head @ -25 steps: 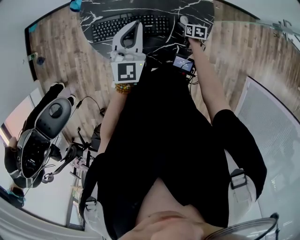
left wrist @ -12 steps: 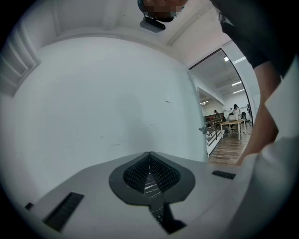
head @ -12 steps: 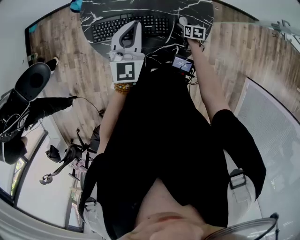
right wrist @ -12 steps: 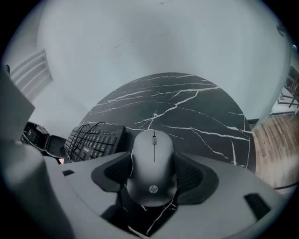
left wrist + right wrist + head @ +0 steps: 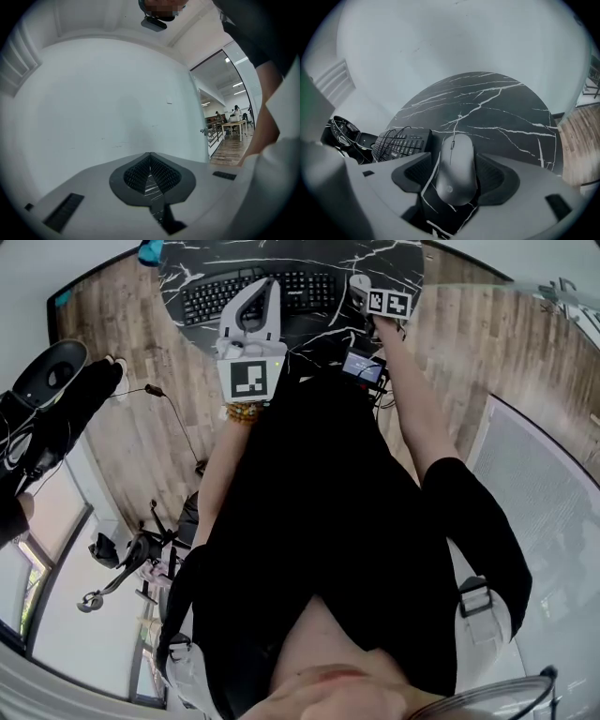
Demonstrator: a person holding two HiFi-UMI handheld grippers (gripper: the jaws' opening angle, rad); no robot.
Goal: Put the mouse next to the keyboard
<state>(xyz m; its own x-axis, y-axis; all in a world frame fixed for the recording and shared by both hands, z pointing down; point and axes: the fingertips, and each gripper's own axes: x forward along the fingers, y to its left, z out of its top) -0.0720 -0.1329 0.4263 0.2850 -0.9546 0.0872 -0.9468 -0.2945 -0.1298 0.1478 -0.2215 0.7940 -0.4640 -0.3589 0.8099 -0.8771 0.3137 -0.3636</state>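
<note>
Right gripper view, centre frame, shows the right gripper released astride the mouse, probably light, hard and slick, best pinched at its mid flanks, while the left gripper is clenched and empty.

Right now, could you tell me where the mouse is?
In the right gripper view, the mouse lies on the table between the jaws of the right tongs, with the keyboard left of it.

Black marble table: keyboard and mouse lying on top
</note>
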